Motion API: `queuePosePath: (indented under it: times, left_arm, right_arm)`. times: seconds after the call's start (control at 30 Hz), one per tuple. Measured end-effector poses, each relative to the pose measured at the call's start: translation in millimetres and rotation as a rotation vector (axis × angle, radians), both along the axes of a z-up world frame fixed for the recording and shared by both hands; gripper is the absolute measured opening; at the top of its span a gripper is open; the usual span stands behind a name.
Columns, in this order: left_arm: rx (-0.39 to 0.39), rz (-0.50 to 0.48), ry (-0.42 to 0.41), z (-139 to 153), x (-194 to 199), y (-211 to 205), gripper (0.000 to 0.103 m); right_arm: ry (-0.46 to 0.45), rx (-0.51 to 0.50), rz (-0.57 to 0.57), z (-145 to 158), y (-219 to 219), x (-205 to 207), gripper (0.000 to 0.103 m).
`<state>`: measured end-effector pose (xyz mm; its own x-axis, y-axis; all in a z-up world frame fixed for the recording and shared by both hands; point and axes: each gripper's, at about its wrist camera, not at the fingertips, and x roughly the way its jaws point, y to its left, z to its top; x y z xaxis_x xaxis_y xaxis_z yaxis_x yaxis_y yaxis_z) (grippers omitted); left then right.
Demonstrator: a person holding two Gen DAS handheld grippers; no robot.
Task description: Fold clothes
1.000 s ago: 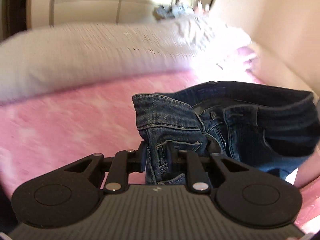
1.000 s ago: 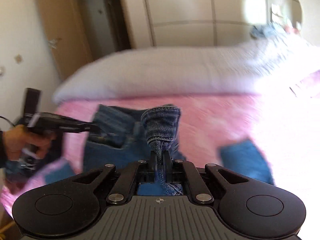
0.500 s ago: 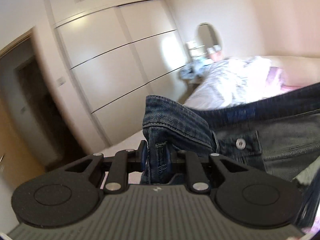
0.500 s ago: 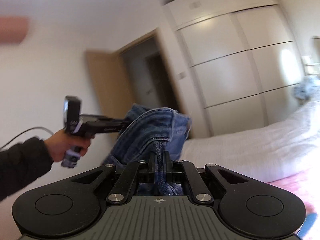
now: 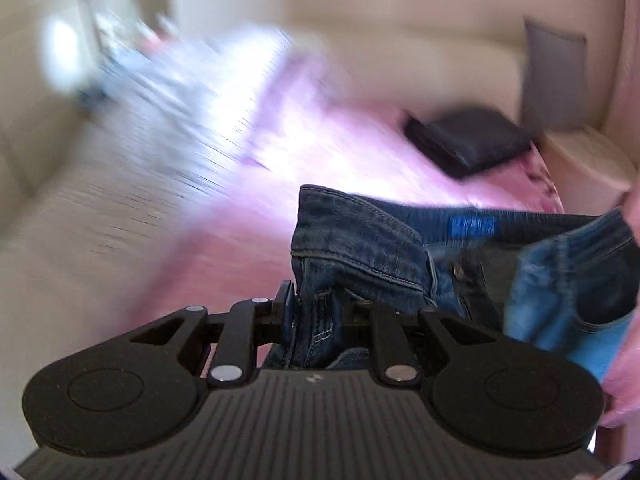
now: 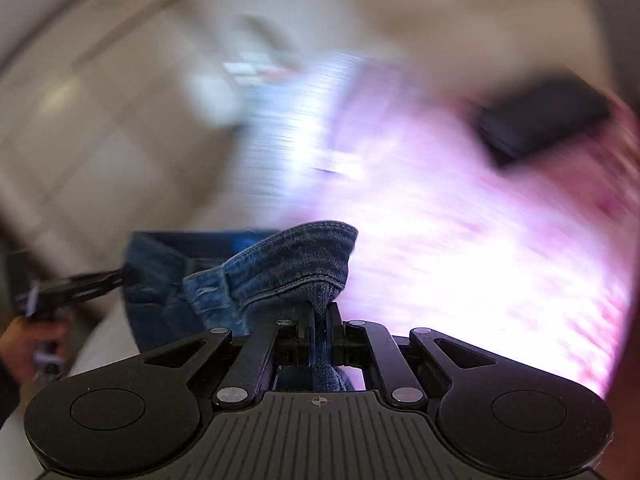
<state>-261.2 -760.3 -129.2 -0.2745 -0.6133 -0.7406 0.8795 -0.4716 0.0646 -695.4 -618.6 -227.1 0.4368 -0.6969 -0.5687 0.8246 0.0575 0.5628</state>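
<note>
both fisheye views are showing heavy motion blur across the background, streaking the walls and the pink bedspread (image 5: pixel 340 152). strong light is blowing the bedspread out to white glare, mostly at the centre of the left view and the right half of the right view. the jeans (image 5: pixel 360 240) nearest each lens are staying fairly sharp. dark vignetting is curving round the frame corners.

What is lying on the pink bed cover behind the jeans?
A dark folded item lies on the pink bed cover behind the jeans. Blur hides what it is, and the jeans cover the bed directly beneath them.
</note>
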Motion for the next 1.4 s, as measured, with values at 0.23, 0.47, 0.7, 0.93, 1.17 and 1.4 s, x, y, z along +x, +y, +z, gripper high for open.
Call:
queuePosePath:
  times: [0.23, 0.47, 0.7, 0.93, 1.17, 1.4]
  left_arm:
    - [0.172, -0.047, -0.019, -129, -107, -108, 0.010]
    - [0.190, -0.078, -0.023, -128, -108, -133, 0.010]
    - [0.209, -0.090, -0.032, -133, -108, -138, 0.008]
    - [0.214, -0.068, -0.044, -138, -113, -139, 0.009]
    - [0.220, -0.045, -0.055, -143, -118, -139, 0.032]
    - [0.247, 0.024, -0.136, -133, -50, -48, 0.041]
  right_arm:
    - [-0.015, 0.259, -0.137, -112, -82, -106, 0.002]
    - [-0.002, 0.283, -0.161, -116, -103, -136, 0.002]
    - [0.037, 0.320, -0.160, -128, -97, -148, 0.002]
    - [0.043, 0.260, -0.229, -87, -71, -178, 0.002]
    - [0.176, 0.362, -0.200, -130, -105, -184, 0.024]
    - [0.363, 0.226, 0.006, -88, -84, -132, 0.045]
